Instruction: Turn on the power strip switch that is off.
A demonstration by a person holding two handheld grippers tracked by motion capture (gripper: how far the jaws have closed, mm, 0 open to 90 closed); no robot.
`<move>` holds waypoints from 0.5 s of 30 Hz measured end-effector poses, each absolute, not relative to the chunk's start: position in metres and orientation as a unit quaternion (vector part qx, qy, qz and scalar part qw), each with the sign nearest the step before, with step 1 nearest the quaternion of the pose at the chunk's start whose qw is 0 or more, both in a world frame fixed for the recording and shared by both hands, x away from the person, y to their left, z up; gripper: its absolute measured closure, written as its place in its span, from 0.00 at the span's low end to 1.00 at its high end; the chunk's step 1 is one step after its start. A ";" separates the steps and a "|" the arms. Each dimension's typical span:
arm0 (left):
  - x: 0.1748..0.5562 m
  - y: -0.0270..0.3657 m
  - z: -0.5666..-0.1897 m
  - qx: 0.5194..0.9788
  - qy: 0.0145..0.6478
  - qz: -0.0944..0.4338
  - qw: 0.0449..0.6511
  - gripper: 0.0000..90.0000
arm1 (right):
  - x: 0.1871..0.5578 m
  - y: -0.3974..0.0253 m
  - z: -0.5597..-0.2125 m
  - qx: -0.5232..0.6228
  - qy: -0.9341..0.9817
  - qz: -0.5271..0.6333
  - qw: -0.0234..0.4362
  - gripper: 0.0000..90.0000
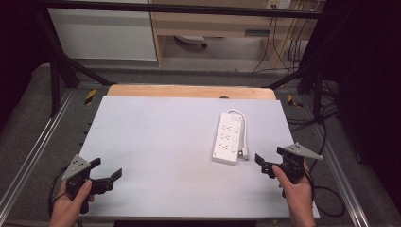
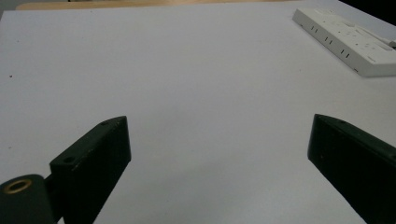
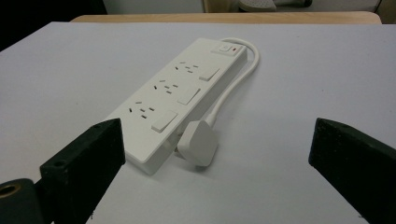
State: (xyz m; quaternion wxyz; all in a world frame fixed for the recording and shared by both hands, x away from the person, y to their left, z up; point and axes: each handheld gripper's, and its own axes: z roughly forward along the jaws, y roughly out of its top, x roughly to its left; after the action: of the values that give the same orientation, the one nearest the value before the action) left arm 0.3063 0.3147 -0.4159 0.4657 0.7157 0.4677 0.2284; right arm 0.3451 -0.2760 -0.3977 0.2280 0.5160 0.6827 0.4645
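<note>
- Right claw [image 1: 265,164]: jaws standing wide apart, released, gripping nothing. It is hovering at the near right of the table [image 1: 156,142], pointing toward the power strip [image 1: 228,137], near it but not touching.
- In the right gripper view the right claw [image 3: 217,154] is framing the strip's near end and the white plug [image 3: 198,143], which is lying on the table against the strip's side.
- Left claw [image 1: 109,178]: likewise released and empty, sitting at the near left corner, well apart from the strip.
- Power strip: lying flat on the right half of the table, sockets and switches facing up, its cord [image 3: 233,88] looping from the far end back alongside the body to the plug.
- Risk, as a judgement: closing on the strip's near end could trap the plug or cord between jaw and body, dragging the whole strip.
- Risk: the strip is light and on a smooth surface; a one-sided push could be sliding or pivoting it toward the right edge.
- Risk: a jaw landing on top could be pressing a switch.
</note>
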 end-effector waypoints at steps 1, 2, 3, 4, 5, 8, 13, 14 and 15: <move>0.306 0.315 -0.416 0.716 0.468 0.228 0.466 0.07 | 0.345 -0.276 -0.397 0.516 0.681 0.466 0.228 0.04; 0.306 0.315 -0.416 0.716 0.467 0.228 0.466 0.07 | 0.346 -0.277 -0.396 0.516 0.682 0.466 0.228 0.04; 0.306 0.315 -0.416 0.716 0.467 0.228 0.466 0.07 | 0.346 -0.277 -0.395 0.516 0.681 0.468 0.227 0.04; 0.306 0.315 -0.416 0.716 0.468 0.228 0.465 0.07 | 0.346 -0.278 -0.393 0.517 0.679 0.470 0.226 0.04; 0.306 0.315 -0.416 0.716 0.468 0.228 0.465 0.07 | 0.346 -0.278 -0.392 0.517 0.678 0.472 0.225 0.04; 0.306 0.315 -0.416 0.717 0.467 0.229 0.465 0.07 | 0.348 -0.280 -0.388 0.518 0.674 0.477 0.224 0.04; 0.306 0.314 -0.416 0.718 0.466 0.228 0.464 0.07 | 0.353 -0.280 -0.381 0.515 0.676 0.476 0.228 0.04; 0.306 0.314 -0.416 0.718 0.466 0.228 0.464 0.07 | 0.353 -0.280 -0.381 0.515 0.676 0.476 0.228 0.04; 0.306 0.314 -0.416 0.718 0.465 0.228 0.464 0.07 | 0.355 -0.279 -0.379 0.515 0.675 0.476 0.228 0.05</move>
State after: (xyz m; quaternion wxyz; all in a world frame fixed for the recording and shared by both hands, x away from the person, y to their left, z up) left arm 0.3063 0.3141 -0.4159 0.4641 0.7183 0.4654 0.2281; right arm 0.3554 -0.2792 -0.3790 0.2278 0.5154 0.6749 0.4764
